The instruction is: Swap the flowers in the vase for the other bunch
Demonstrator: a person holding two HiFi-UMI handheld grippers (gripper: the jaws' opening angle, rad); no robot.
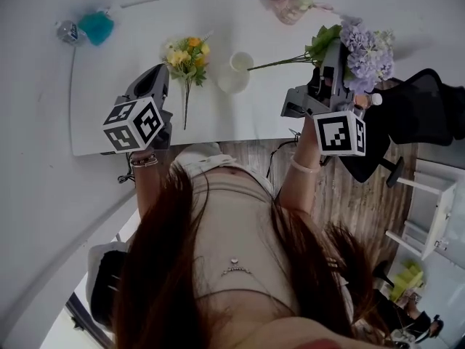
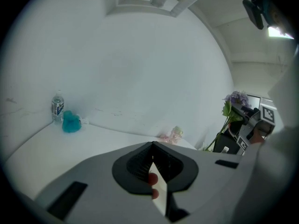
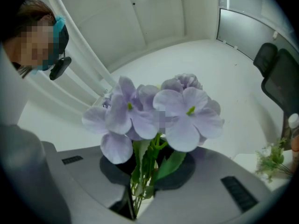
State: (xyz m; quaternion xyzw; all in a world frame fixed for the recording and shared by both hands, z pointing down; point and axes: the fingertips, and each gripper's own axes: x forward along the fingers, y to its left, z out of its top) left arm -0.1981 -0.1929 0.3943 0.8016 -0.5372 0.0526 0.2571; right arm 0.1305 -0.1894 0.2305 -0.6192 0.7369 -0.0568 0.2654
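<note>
A white vase (image 1: 236, 70) stands empty mid-table. A yellow bunch (image 1: 187, 58) lies flat to its left, stems toward me. My left gripper (image 1: 157, 75) hovers just left of that bunch, shut with nothing held; its own view shows the closed jaws (image 2: 154, 171). My right gripper (image 1: 331, 57) is raised over the table's right end, shut on the stems of the purple bunch (image 1: 365, 49). Those stem ends (image 1: 280, 62) point toward the vase. In the right gripper view the purple blooms (image 3: 159, 115) fill the centre and green stems run down between the jaws (image 3: 140, 195).
A water bottle (image 1: 67, 31) and a teal object (image 1: 96, 27) sit at the table's far left corner, a pink item (image 1: 290, 6) at the far edge. A black office chair (image 1: 421, 115) and a white shelf (image 1: 436, 209) stand to the right.
</note>
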